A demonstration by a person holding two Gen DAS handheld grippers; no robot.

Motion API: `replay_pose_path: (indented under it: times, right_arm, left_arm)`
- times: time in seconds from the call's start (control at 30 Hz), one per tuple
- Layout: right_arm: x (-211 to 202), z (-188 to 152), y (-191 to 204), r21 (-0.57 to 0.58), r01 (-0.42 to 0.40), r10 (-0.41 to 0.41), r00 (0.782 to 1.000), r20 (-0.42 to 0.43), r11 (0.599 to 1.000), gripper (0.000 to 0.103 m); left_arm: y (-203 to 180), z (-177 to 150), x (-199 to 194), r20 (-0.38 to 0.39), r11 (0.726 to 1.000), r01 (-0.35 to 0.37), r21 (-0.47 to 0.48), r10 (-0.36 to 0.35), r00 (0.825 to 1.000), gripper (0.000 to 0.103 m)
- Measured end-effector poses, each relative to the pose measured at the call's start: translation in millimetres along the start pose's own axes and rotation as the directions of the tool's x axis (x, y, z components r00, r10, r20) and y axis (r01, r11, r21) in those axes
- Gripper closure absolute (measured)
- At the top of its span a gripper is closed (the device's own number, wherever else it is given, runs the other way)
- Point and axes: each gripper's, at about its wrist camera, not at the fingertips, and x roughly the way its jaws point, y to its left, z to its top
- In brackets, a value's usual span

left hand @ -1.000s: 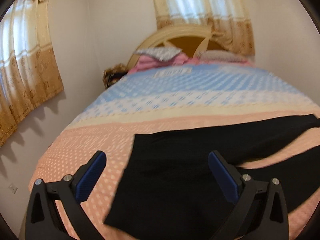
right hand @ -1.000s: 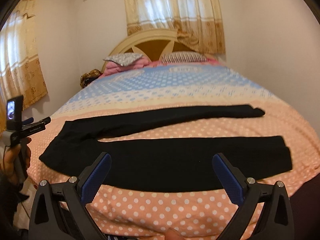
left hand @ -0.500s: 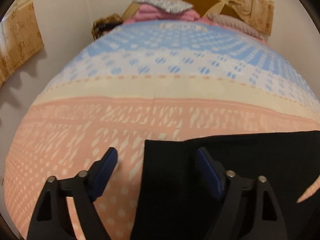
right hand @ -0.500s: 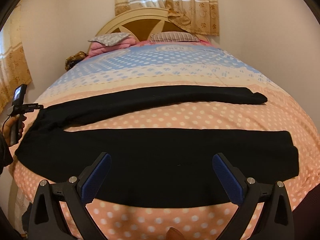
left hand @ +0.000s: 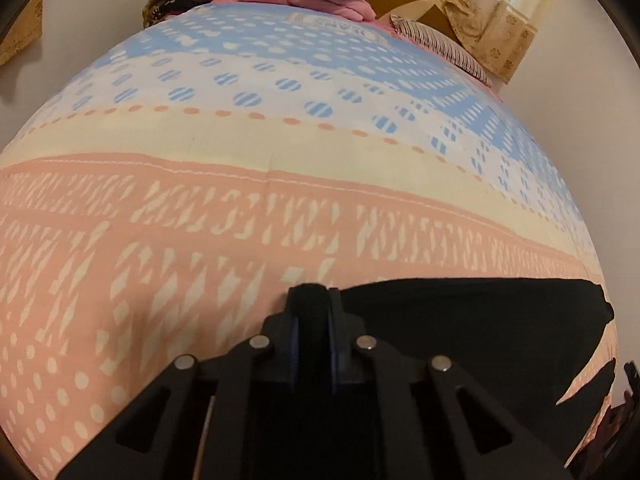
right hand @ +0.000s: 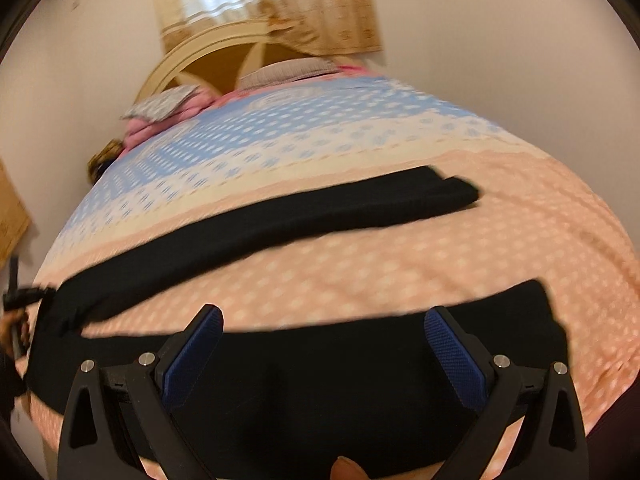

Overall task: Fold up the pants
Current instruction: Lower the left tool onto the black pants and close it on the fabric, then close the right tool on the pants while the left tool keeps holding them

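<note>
Left gripper [left hand: 313, 312]: clenched on a pinch of black cloth at the corner of the black pants [right hand: 320, 216]; a tuft of fabric stands up between the blue pads. The hold sits at the waist end, a sensible anchor for carrying one half over the other. From this camera only one dark panel trails off to the right of the tongs; the legs run out of frame.

Black pants: spread flat on the polka-dot bedspread [left hand: 200, 208], waist toward the left gripper, two legs splayed apart and running rightward. Far leg lies well ahead of the right tongs; near leg passes under and between them.

Right gripper [right hand: 322, 344]: released, jaws wide, nothing pressed between the pads; poised over the near leg, short of its hem, probably heading for a grip there.

Hard to make out: the right wrist view is smeared by motion, so seams and hem edges are unclear. At its left edge the other gripper and a hand [right hand: 12, 328] are cut off. Headboard [right hand: 208, 60] and pillows [right hand: 288, 68] sit far beyond, partly cropped.
</note>
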Motion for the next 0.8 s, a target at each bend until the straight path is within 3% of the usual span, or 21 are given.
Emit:
replay_pose_path:
  times: [0.1,0.17,0.2,0.33,0.5,0.57,0.8]
  right_arm:
    - [2,15,-29,0.050,0.028,-0.028,1.000,-0.003,0.998,0.003]
    - [5,28,-47,0.061,0.054,-0.054,0.999,-0.003,0.997,0.016]
    - [8,35,-57,0.060,0.071,-0.071,0.997,-0.016,0.996,0.018]
    - [25,62,-91,0.104,0.107,-0.100,0.993,-0.066,0.989,0.018]
    - [55,98,-118,0.067,0.187,-0.179,0.979,-0.101,0.980,0.020]
    - [73,111,-124,0.045,0.183,-0.177,0.977,-0.120,0.982,0.024]
    - [142,147,-131,0.028,0.132,-0.124,0.972,-0.199,0.991,0.025]
  left_arm:
    - [7,4,-5,0.035,1.000,0.022,0.015,-0.023,0.999,0.091]
    - [11,10,-1,0.032,1.000,0.013,0.025,-0.013,0.999,0.091]
    - [12,9,0,0.022,1.000,0.014,0.022,-0.014,1.000,0.091]
    - [14,13,5,0.023,0.999,-0.003,0.048,0.002,1.000,0.091]
    - [12,16,9,0.021,0.997,-0.018,0.072,0.017,1.000,0.091]
    - [12,16,9,0.021,0.997,-0.025,0.076,0.023,1.000,0.091]
    - [10,15,15,0.028,0.995,-0.041,0.088,0.039,0.999,0.091]
